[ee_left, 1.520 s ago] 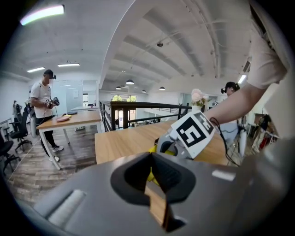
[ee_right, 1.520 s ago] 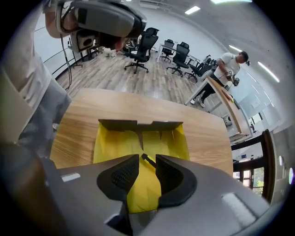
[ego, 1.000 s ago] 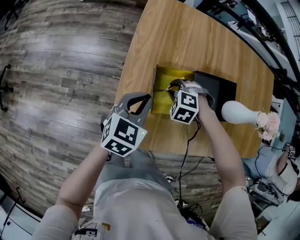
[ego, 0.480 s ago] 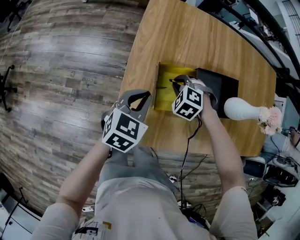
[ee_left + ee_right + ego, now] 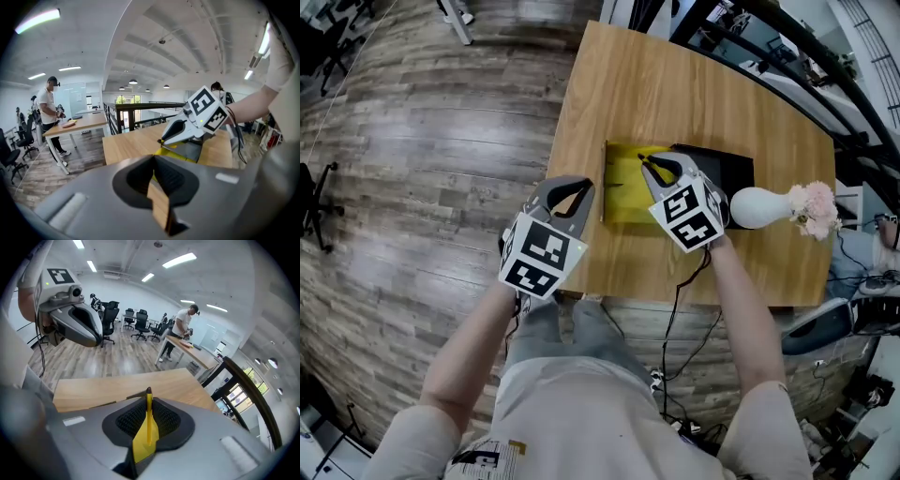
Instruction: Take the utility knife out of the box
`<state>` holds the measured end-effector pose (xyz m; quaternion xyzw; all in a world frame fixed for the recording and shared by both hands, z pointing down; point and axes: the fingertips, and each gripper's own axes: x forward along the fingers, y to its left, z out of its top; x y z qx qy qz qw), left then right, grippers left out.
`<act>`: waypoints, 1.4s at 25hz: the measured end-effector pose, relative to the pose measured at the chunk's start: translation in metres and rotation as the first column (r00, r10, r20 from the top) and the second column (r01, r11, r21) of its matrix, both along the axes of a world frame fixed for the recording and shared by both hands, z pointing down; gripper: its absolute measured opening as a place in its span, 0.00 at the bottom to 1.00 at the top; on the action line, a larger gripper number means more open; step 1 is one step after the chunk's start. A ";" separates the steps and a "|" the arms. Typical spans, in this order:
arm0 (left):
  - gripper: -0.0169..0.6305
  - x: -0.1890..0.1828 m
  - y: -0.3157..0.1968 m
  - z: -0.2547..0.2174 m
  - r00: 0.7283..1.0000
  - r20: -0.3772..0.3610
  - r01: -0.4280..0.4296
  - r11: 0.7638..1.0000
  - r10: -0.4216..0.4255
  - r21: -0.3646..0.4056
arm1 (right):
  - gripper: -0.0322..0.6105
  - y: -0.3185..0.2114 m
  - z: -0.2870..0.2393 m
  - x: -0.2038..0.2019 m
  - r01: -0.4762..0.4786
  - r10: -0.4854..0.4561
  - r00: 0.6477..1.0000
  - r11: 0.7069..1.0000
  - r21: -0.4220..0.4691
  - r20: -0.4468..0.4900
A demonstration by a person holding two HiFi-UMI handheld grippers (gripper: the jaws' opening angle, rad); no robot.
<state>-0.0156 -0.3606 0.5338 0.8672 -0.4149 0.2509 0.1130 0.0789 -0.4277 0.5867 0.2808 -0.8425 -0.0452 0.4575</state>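
The right claw point(image 5: 149, 404) is pinched on the utility knife point(image 5: 143, 441). In the right gripper view the thin yellow body stands edge-on between the pads, and its dark tip pokes out just past them. The head view shows this claw held above the box point(image 5: 731, 167), over the seam where the black tray meets the yellow flap point(image 5: 623, 192) lying open beside it. In the left gripper view the claw hangs above the box rather than down inside it.

The main step therefore looks done: the knife is gripped and seems to be clear of the box. What is left, most likely, is to carry it aside and set it on the desk point(image 5: 675, 84), or simply hold it away.

The left claw point(image 5: 572, 192) is pressed together on nothing, near the desk's front edge and apart from the box. A white vase point(image 5: 759, 208) of flowers lies just beyond the box's far side.
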 end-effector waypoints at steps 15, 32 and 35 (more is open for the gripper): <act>0.03 -0.017 0.022 -0.165 0.999 -0.011 -0.027 0.965 0.031 0.260 | 0.13 0.061 -0.235 0.002 -0.249 0.125 0.912 0.925 0.287 0.390; 0.03 -0.020 0.080 -0.320 0.974 -0.215 0.052 0.860 0.068 0.508 | 0.13 0.158 -0.384 0.032 -0.427 0.079 0.775 0.797 0.428 0.627; 0.03 -0.021 0.086 -0.319 0.977 -0.201 0.039 0.859 0.075 0.510 | 0.13 0.175 -0.388 0.034 -0.448 0.083 0.755 0.789 0.420 0.651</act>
